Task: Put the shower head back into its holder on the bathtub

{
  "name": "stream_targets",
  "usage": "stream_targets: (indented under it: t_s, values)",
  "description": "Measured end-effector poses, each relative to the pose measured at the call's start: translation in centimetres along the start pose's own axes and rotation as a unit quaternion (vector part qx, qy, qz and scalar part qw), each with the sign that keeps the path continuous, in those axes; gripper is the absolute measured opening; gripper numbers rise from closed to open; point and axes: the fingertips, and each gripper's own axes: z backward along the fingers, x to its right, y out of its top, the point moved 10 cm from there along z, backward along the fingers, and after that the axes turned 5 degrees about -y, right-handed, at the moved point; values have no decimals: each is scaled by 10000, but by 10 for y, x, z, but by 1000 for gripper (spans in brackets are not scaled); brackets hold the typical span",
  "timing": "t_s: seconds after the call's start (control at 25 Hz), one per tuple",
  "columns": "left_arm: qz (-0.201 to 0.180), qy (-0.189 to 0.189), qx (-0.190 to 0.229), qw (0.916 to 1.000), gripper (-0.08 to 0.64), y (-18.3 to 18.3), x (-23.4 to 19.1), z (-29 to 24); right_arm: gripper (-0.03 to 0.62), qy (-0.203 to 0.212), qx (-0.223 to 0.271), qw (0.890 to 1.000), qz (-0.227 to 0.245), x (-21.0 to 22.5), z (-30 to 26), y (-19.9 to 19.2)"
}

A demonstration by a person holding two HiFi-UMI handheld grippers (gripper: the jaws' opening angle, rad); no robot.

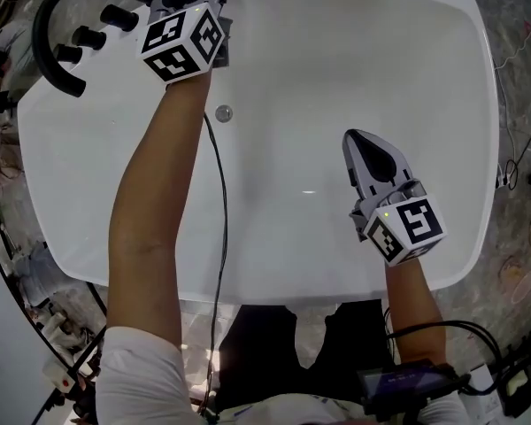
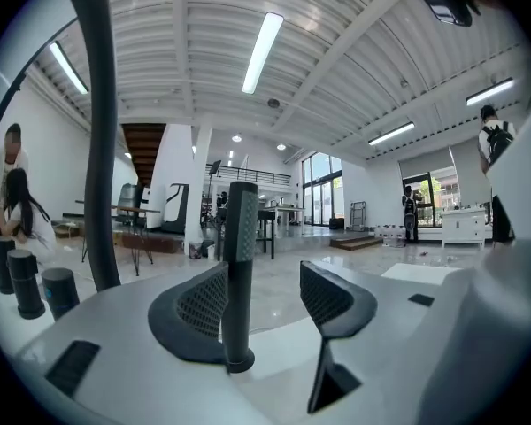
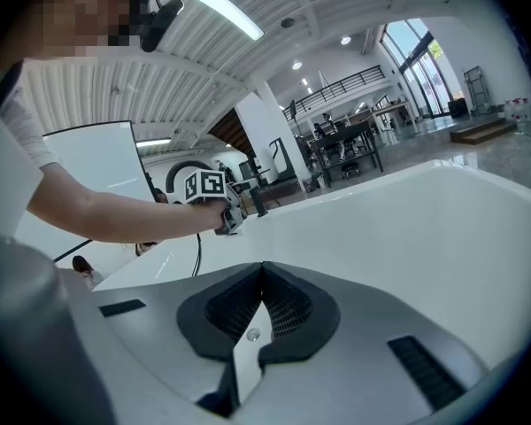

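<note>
One white bathtub [image 1: 354, 51] is seen from above, and two grippers are held over it. The left gripper [image 2: 265, 283] is placed at the far left corner of the tub, beside one black arched spout [image 1: 41, 29] and three black knobs [image 1: 88, 36] that are set in a row on the rim. Its two jaws are spread apart. Between them one black shower head [image 2: 240, 264] is seen. It stands upright, with its foot seated in the round holder on the rim. It is close against the left pad [image 2: 199, 304], but whether they touch cannot be told. The right pad [image 2: 329, 297] is clearly apart from it.

The right gripper [image 3: 264, 282] is held over the basin, well apart from the left one. Its two jaws are closed together and nothing is gripped between them. One round metal fitting [image 1: 223, 112] is seen on the tub wall, and one black cable [image 1: 223, 220] is hung along the left arm.
</note>
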Motion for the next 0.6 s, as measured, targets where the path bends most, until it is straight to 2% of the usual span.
stream_targets:
  t_s: [0.16,0.36,0.6]
  values:
    - [-105,22,45,9999,248,24,15,14,6,1,-29,10000,1,-11,15,10]
    - [104,-12,139,9998,247,48,36,50,6,-43,-65,10000,-17,-31,43,19]
    - [251,-34,-50,9997,243,32,54,88,6,6,-219,9996,-180,-45,67,-1]
